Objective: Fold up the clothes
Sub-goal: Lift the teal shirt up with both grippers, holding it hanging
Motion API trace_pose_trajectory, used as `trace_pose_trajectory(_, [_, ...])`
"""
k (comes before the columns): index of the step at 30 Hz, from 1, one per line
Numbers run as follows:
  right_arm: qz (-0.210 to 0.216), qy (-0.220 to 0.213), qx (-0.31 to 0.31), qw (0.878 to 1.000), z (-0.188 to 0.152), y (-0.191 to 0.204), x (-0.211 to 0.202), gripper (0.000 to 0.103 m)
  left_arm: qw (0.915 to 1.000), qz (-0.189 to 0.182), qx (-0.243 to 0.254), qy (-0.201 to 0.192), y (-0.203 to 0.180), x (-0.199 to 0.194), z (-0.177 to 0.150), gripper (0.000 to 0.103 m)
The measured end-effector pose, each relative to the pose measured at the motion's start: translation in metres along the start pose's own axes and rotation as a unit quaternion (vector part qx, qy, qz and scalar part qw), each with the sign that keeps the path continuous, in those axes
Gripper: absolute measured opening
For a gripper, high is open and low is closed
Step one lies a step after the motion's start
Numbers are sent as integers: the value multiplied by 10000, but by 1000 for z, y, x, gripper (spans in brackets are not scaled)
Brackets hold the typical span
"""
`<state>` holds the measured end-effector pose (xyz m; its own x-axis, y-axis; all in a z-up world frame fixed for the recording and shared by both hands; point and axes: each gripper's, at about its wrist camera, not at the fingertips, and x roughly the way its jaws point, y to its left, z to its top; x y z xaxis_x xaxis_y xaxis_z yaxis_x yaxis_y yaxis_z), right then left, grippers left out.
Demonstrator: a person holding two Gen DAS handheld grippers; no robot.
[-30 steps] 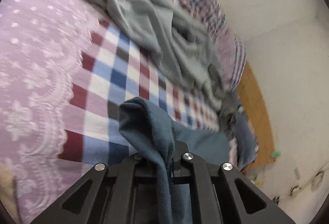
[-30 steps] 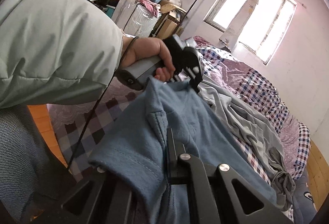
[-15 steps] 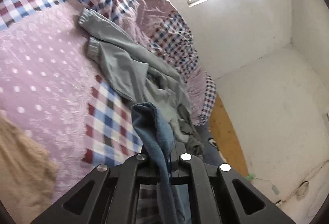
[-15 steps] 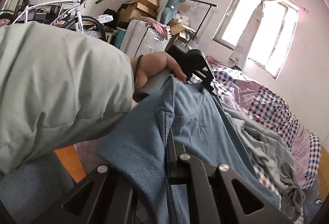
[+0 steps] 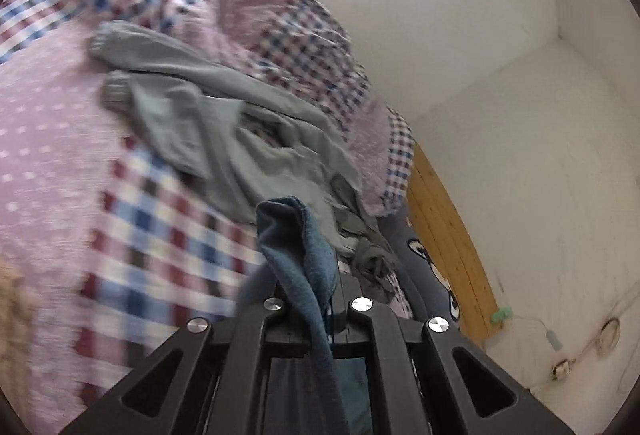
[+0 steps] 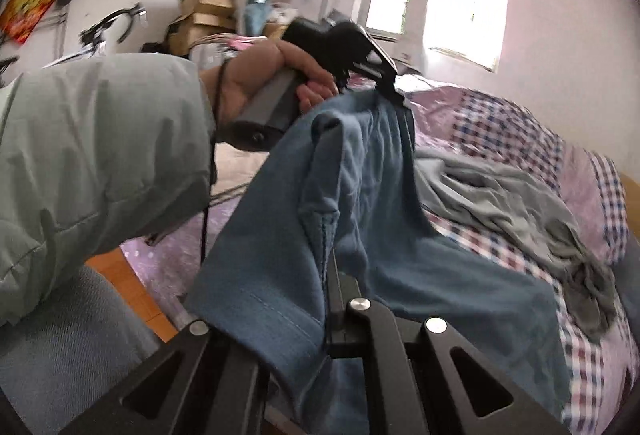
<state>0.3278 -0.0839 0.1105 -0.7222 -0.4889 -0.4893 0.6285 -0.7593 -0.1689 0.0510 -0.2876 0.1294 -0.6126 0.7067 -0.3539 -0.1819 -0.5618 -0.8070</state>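
Both grippers clamp the blue shirt (image 6: 384,227), held up over the near edge of the bed (image 5: 52,139). Left gripper (image 5: 316,287) jaws closed on a bunched blue fold; right gripper (image 6: 332,275) closed on the sleeve seam, cloth draping over its left finger and hiding it. Shirt hangs between the two, tail trailing onto the checked bedspread. Grey garment (image 5: 224,123) lies crumpled mid-bed, toward the far side, apart from the shirt. A hand (image 6: 272,75) in a pale green sleeve (image 6: 96,155) grips the left tool, blocking the room's left side. Cardboard boxes (image 6: 204,11) and a bicycle (image 6: 108,31) by the wall, blurred.
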Motion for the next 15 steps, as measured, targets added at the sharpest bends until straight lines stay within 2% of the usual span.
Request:
trace_pose_trajectory(6, [-390, 156, 647, 9970, -31, -53, -27, 2, 9991, 29, 182, 385, -68, 67, -13, 3])
trace_pose_trajectory(10, [-620, 289, 1165, 9908, -56, -94, -41, 2, 9978, 170, 204, 607, -101, 121, -31, 3])
trace_pose_trajectory(15, [-906, 454, 1806, 9783, -87, -146, -58, 2, 9950, 384, 164, 910, -125, 189, -54, 3])
